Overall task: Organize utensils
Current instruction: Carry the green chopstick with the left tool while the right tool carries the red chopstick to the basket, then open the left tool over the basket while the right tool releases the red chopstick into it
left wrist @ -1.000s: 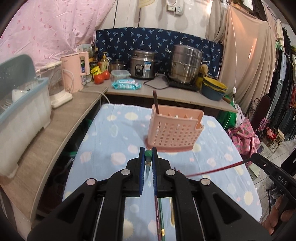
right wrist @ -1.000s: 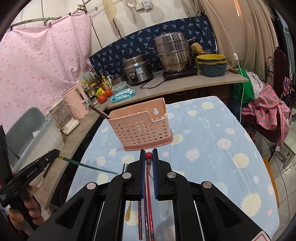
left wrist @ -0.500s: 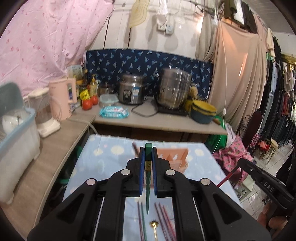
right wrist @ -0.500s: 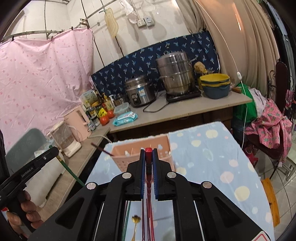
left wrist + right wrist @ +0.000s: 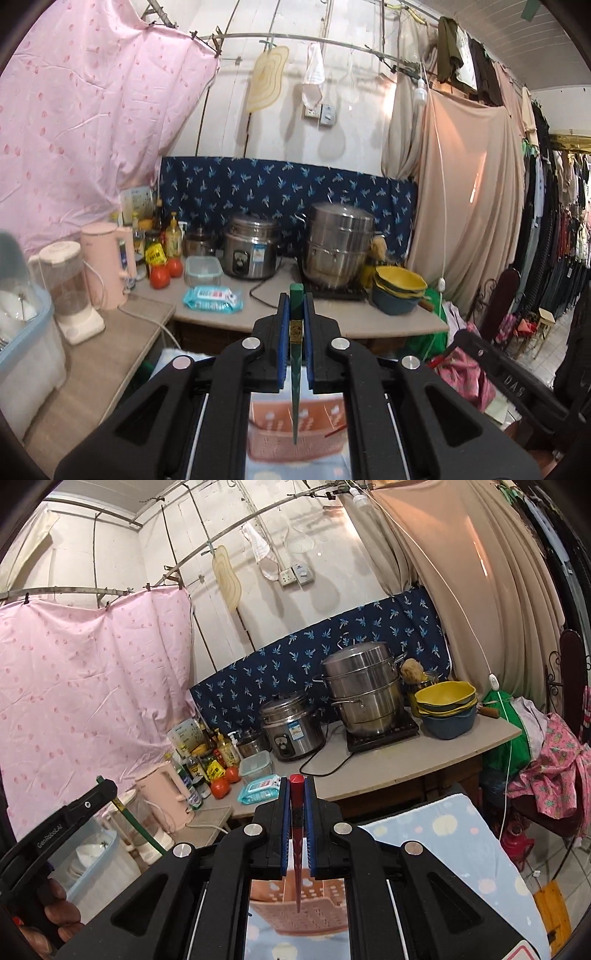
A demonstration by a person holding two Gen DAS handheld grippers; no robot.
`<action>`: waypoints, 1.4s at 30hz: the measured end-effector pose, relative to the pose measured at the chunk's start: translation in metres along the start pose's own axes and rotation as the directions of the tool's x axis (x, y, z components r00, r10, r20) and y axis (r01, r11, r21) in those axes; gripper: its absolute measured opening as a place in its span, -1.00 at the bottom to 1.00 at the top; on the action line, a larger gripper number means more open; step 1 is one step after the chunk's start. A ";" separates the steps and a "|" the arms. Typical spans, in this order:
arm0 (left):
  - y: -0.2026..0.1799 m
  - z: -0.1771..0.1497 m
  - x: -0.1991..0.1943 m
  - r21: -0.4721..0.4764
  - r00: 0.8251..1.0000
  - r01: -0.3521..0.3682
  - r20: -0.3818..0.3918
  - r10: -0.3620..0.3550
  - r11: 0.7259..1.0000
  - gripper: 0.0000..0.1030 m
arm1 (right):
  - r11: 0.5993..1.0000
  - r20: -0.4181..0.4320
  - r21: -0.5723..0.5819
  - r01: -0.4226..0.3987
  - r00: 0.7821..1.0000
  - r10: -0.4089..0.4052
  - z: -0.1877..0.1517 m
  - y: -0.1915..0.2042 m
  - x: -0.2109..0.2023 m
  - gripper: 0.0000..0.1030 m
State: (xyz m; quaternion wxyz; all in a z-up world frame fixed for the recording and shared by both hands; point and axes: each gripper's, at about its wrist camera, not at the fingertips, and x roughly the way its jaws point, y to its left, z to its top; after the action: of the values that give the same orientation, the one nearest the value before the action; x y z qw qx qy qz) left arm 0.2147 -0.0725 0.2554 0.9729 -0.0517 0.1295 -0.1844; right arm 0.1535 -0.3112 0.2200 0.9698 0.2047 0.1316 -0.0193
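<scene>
My left gripper (image 5: pixel 296 325) pinches a green chopstick (image 5: pixel 296 369), right gripper (image 5: pixel 296 808) a red chopstick (image 5: pixel 297 849); pink utensil basket (image 5: pixel 295 428) at 6 o'clock mostly hidden.

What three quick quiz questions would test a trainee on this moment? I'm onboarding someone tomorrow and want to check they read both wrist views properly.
1. True or false: the left gripper is shut on a green chopstick.
2. What colour is the chopstick held by the right gripper? A) green B) red C) brown
3. Fill in: below both chopstick tips sits a pink perforated ____.

Key:
1. True; it stands clamped between the blue pads, tip pointing down.
2. B; the red chopstick hangs tip down.
3. Basket, seen under each gripper on the blue spotted cloth.
</scene>
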 end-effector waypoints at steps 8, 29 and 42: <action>0.018 -0.020 0.050 -0.026 0.998 -0.043 -0.050 0.042 0.999 -0.87 | 1.000 -0.049 0.019 0.006 0.999 -0.005 -0.009 -0.008 0.050 -0.85; 0.036 -0.044 0.083 -0.042 0.990 -0.073 -0.126 0.067 0.996 -0.87 | 1.000 -0.083 -0.014 0.010 0.996 -0.012 -0.010 -0.005 0.085 -0.85; 0.036 -0.056 0.091 -0.034 0.982 -0.106 -0.162 0.099 0.994 -0.66 | 0.997 -0.144 -0.028 0.078 0.986 -0.081 -0.038 -0.021 0.105 -0.71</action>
State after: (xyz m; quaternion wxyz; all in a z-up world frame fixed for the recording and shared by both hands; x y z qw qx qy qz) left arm 0.2941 -0.0758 0.1748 0.9662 -0.0508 0.2137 -0.1350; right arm 0.2431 -0.3136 0.1504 0.9583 0.1892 0.2102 -0.0416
